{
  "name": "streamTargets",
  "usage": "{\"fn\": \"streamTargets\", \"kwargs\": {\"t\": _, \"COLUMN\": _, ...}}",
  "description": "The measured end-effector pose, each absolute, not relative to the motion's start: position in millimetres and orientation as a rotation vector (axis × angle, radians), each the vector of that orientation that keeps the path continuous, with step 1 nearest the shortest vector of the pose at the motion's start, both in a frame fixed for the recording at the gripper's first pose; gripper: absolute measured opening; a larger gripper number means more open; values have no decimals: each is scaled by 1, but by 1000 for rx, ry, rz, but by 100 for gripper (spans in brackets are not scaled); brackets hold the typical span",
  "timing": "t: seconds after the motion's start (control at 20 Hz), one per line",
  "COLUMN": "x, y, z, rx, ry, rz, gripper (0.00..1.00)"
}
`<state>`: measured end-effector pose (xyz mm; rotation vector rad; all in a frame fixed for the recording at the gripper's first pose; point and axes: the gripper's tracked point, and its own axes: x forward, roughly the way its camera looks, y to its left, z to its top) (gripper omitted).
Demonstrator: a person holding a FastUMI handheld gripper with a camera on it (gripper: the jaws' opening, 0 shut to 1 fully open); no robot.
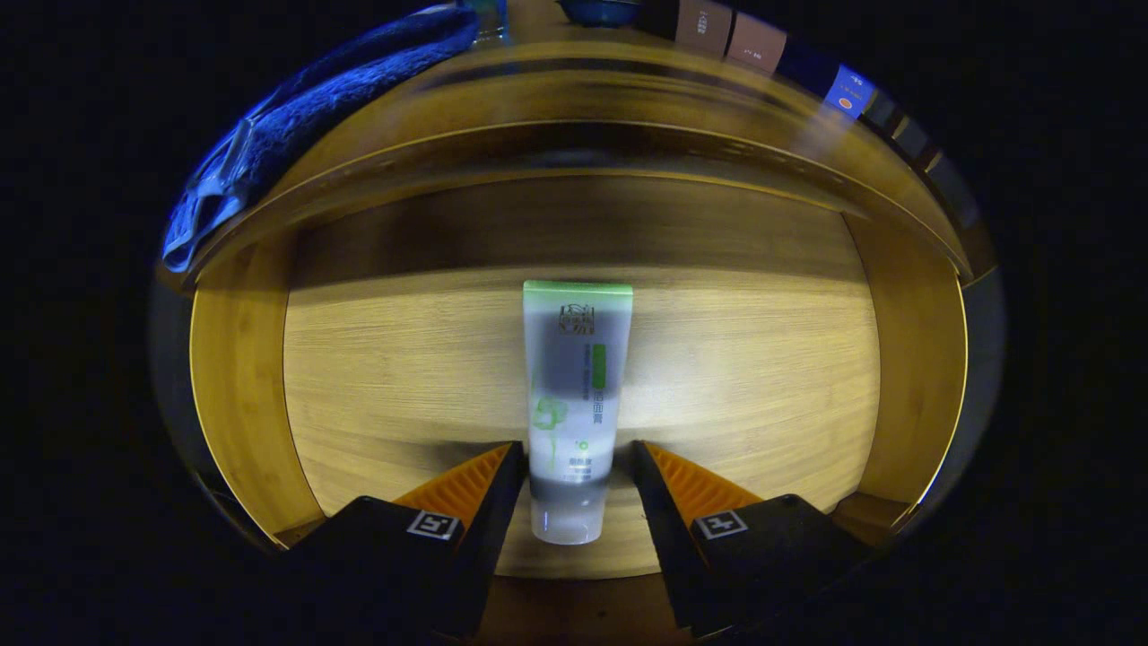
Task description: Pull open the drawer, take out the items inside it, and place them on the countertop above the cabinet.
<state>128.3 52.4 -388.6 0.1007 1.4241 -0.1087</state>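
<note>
Tube (574, 395) between parted fingers (668, 480) — in drawer (242, 386)

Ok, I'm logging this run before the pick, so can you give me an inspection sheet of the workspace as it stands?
Surface: wooden drawer floor, open to view, lit from the front.
Job's things: one tube lying lengthwise on the drawer floor, cap end towards the hand-held gripper; countertop above and beyond the drawer.
Clutter: blue towel on the countertop's left part; boxes and a dark bowl at its far edge.
Grippers: hand-held gripper open, its fingers either side of the tube's cap end, a gap showing on the right; contact on the left cannot be told.
Cables: nothing seen.
Surroundings: drawer side walls left and right; beyond them, dark.
</note>
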Motion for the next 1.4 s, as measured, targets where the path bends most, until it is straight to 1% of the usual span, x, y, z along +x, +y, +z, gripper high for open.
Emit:
{"fn": "streamTargets", "kwargs": {"t": 0.05, "x": 129, "y": 52, "z": -392, "rx": 95, "ry": 1411, "rz": -107, "gripper": 79}}
{"fn": "streamTargets", "kwargs": {"t": 0.3, "x": 131, "y": 54, "z": -387, "rx": 106, "ry": 1398, "rz": -105, "gripper": 45}}
{"fn": "streamTargets", "kwargs": {"t": 0.45, "x": 134, "y": 59, "z": -383, "rx": 152, "ry": 1383, "rz": -82, "gripper": 45}}
{"fn": "streamTargets", "kwargs": {"t": 0.6, "x": 139, "y": 53, "z": -361, "rx": 129, "ry": 1313, "rz": -84, "gripper": 45}}
{"fn": "streamTargets", "kwargs": {"t": 0.85, "x": 109, "y": 61, "z": -334, "rx": 202, "ry": 1268, "rz": -29, "gripper": 45}}
{"fn": "streamTargets", "kwargs": {"t": 1.05, "x": 100, "y": 57, "z": -293, "rx": 235, "ry": 1141, "rz": -25, "gripper": 45}}
{"fn": "streamTargets", "kwargs": {"t": 1.2, "x": 119, "y": 50, "z": -250, "rx": 218, "ry": 1027, "rz": -12, "gripper": 45}}
{"fn": "streamTargets", "kwargs": {"t": 1.4, "x": 174, "y": 37, "z": -198, "rx": 183, "ry": 892, "rz": -13, "gripper": 45}}
